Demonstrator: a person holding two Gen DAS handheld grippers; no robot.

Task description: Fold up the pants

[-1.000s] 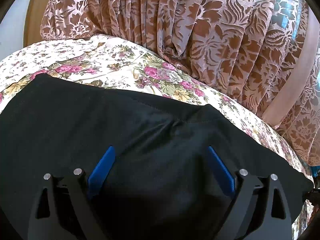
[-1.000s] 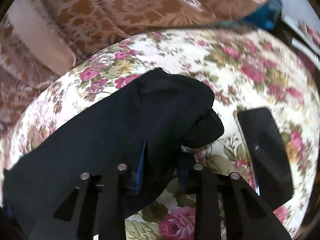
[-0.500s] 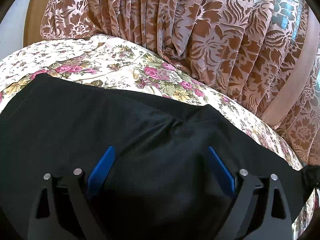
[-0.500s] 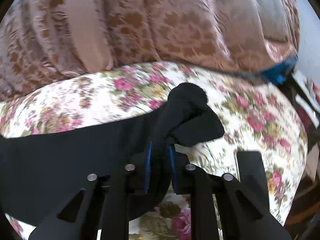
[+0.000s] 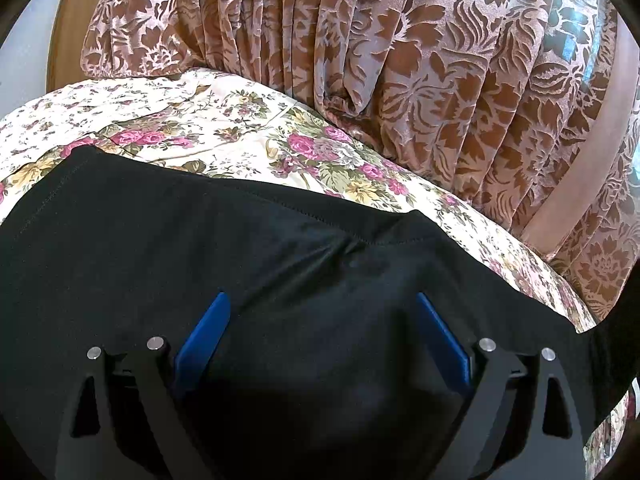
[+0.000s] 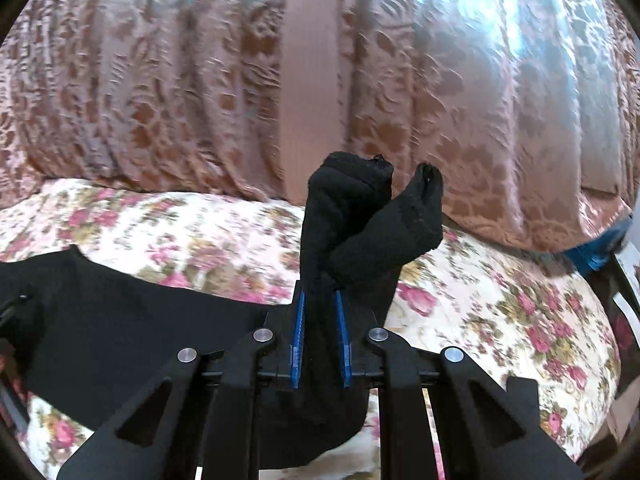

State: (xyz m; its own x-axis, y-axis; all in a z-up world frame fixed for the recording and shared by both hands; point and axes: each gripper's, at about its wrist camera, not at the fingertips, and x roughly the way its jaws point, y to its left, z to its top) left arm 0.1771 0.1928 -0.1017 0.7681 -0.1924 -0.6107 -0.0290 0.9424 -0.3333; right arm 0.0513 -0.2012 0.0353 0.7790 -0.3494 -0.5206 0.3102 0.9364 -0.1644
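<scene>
- The bed [image 5: 224, 136], floral-covered, carries the black pants [image 5: 200, 248], spread flat under my left jaws.
- My left gripper [image 5: 320, 344] stands released over the cloth.
- My right gripper [image 6: 320, 312] has just been closing; its jaws clench a bunched pant end, raised for folding.

A bed [image 5: 240, 136] covered by a cream sheet printed with pink roses and green leaves fills the middle of the left wrist view and the lower half of the right wrist view. Black pants [image 5: 200, 248] lie spread flat on it, covering the lower part of the left view, their stitched edge running across mid-frame. In the right view the pants [image 6: 120, 312] stretch across the lower left, one end lifted off the sheet at centre.
</scene>
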